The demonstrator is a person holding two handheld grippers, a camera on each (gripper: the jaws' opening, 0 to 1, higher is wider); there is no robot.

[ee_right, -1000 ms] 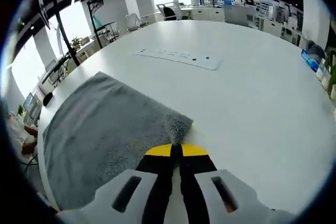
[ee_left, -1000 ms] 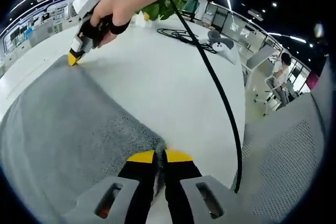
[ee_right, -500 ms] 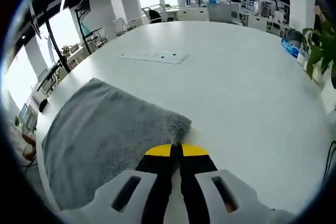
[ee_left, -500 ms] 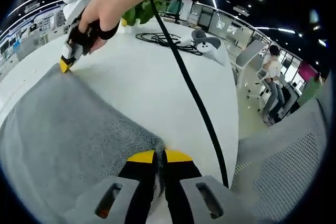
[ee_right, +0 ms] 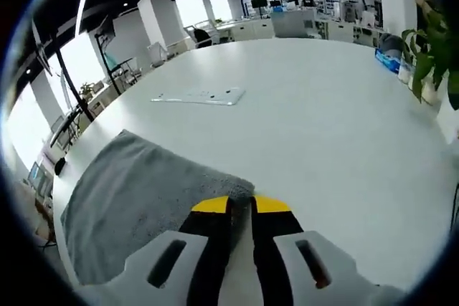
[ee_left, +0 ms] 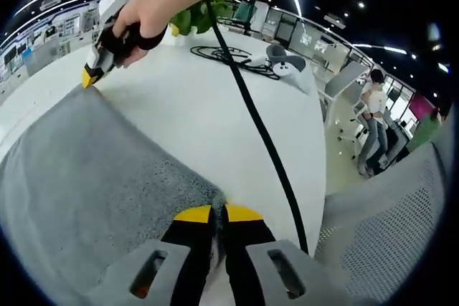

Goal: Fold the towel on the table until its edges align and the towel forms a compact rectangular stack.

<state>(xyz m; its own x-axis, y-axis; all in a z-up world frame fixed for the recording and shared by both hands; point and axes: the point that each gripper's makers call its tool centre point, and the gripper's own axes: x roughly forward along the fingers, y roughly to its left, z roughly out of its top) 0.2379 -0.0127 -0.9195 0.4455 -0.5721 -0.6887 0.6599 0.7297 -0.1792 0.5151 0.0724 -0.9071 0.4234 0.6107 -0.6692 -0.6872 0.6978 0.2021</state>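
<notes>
Each claw, left point(ee_left: 218, 214) and right point(ee_right: 242, 206), pinched a neighbouring corner of the grey towel point(ee_left: 86, 177), which lay spread across the table point(ee_right: 323, 105).

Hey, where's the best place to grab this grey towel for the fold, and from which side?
By its corners, coming in low from off the edge. The towel lies flat on the white table, so only the thin edges give the jaws something to pinch. Both grippers show this: the left gripper is shut on one corner and the right gripper on the next along the same edge.
</notes>
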